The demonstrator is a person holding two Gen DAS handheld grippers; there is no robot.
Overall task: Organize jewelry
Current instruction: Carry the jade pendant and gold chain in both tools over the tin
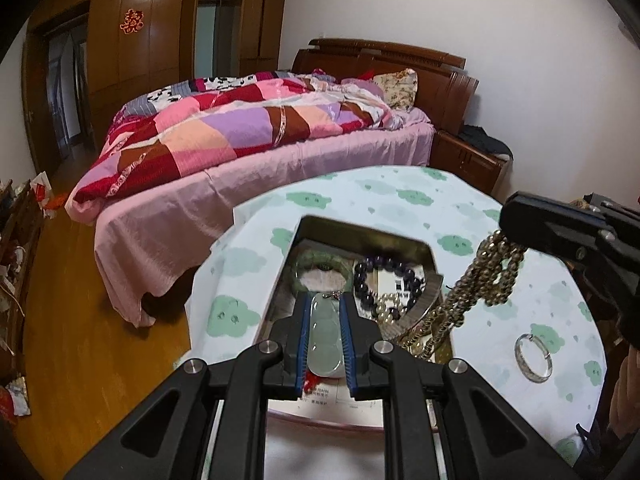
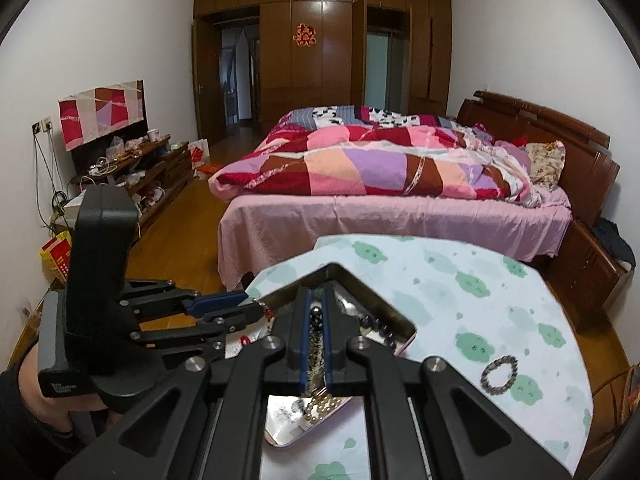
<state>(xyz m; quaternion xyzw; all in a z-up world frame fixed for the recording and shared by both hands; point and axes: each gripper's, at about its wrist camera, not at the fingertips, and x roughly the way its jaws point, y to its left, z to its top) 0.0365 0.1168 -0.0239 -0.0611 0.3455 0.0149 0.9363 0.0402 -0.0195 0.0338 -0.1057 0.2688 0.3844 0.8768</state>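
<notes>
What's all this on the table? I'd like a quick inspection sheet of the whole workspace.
Surface: table under a white cloth with green clouds.
Job's things: open tin holding a dark bead bracelet and green bangle; silver ring and a bead bracelet lie loose on the cloth.
Clutter: nothing seen.
Grippers: left gripper shut on a pale jade pendant; right gripper shut on a gold bead chain.
Cables: wires by the wall shelf.
Surroundings: bed, wooden wardrobe.
</notes>
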